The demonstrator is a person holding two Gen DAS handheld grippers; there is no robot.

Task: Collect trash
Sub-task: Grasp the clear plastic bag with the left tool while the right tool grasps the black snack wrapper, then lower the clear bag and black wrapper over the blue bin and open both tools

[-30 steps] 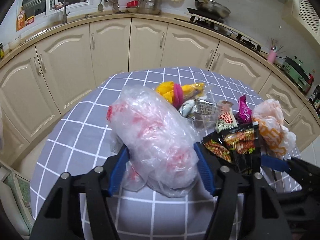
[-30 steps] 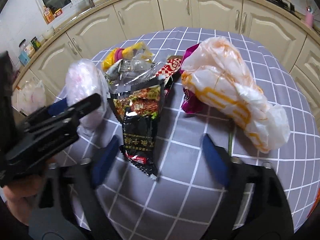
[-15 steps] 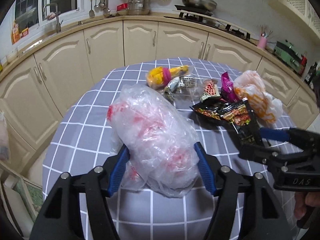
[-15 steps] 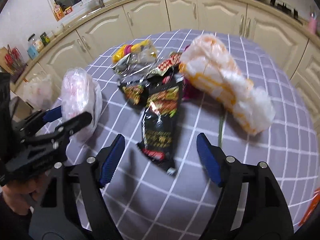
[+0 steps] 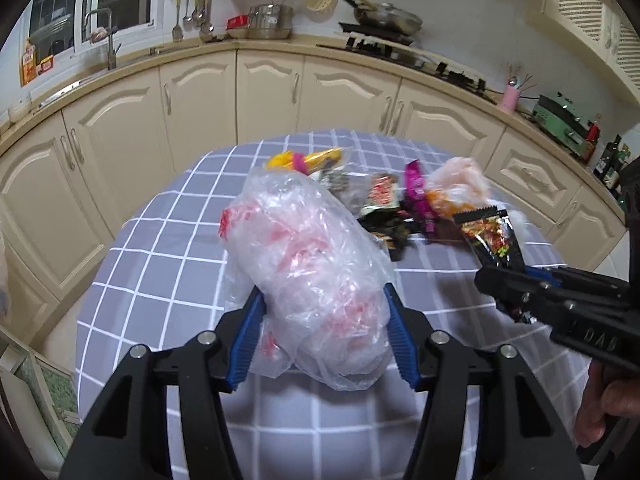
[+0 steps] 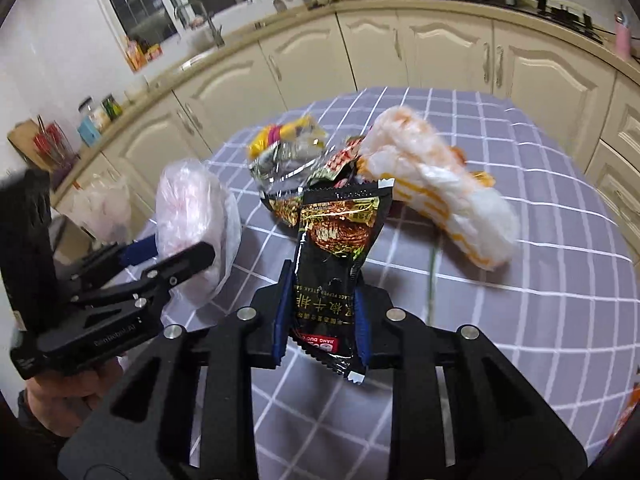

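Since the earlier frames, the right gripper (image 6: pixel 320 312) has just been closing, and its blue pads now pinch the lower half of the black snack wrapper (image 6: pixel 340 248), which is raised off the checked desk (image 6: pixel 520 320) and stands upright in front of the wrist camera. That wrapper lay flat on the cloth a second ago, with the jaws wide on either side of it. The left gripper (image 5: pixel 324 332) is also a little narrower, its pads pressed into the sides of the crumpled clear plastic bag (image 5: pixel 308 272), held above the near left of the desk.

So two pieces look collected so far. Still on the desk at the far side are the yellow and pink wrapper (image 5: pixel 306 158), a red and white packet (image 5: pixel 384 194), a magenta wrapper (image 5: pixel 416 188) and other dark foil packets, with the orange and white bag (image 6: pixel 436 188) to their right. No bin shows in either view, so most of the task seems to remain.
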